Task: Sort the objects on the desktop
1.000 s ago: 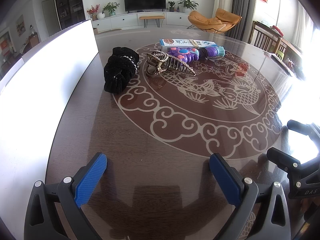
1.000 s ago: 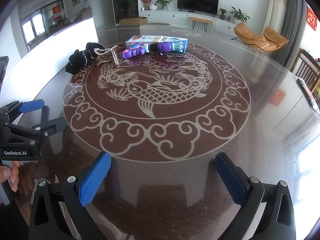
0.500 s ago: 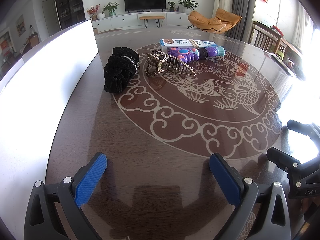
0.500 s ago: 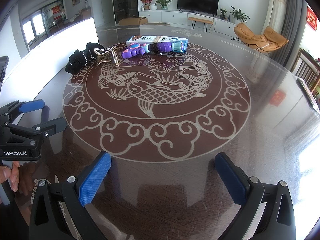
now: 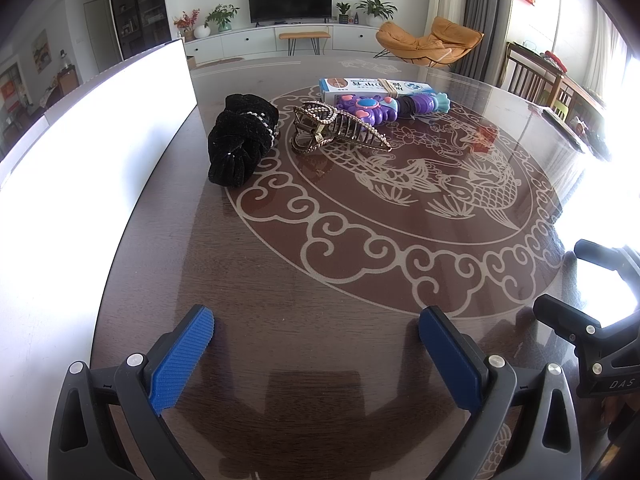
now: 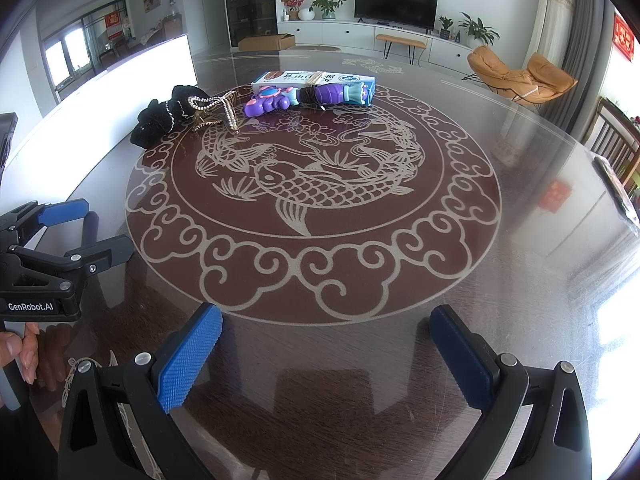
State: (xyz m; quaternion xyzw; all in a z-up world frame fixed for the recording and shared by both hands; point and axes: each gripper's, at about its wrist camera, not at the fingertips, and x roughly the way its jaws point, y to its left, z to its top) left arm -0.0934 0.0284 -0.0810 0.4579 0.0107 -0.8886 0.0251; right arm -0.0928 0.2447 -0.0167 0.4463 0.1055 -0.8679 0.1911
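Only in the right wrist view is a hand (image 6: 18, 354) seen, at 8 o'clock, gripping the handle of the left gripper (image 6: 86, 232); only in the left wrist view is the right gripper (image 5: 560, 280) seen from the side, at 4 o'clock.

Both are held wide apart with nothing between the blue pads (image 5: 182, 360), low over the round table (image 5: 280, 280).

Four items are grouped at 12 o'clock on the far part of the table: a black velvet scrunchie (image 5: 240, 140) trimmed with beads, a gold claw clip (image 5: 332, 130) just beside it, a purple toy (image 5: 384, 106) with pink and blue buttons, and a white and blue box (image 5: 372, 86) touching the toy behind it.

The print on the box cannot be read. A dark band is seen around the toy's middle, but what it is cannot be told. A white panel (image 5: 80, 152) at 9 o'clock is overexposed.
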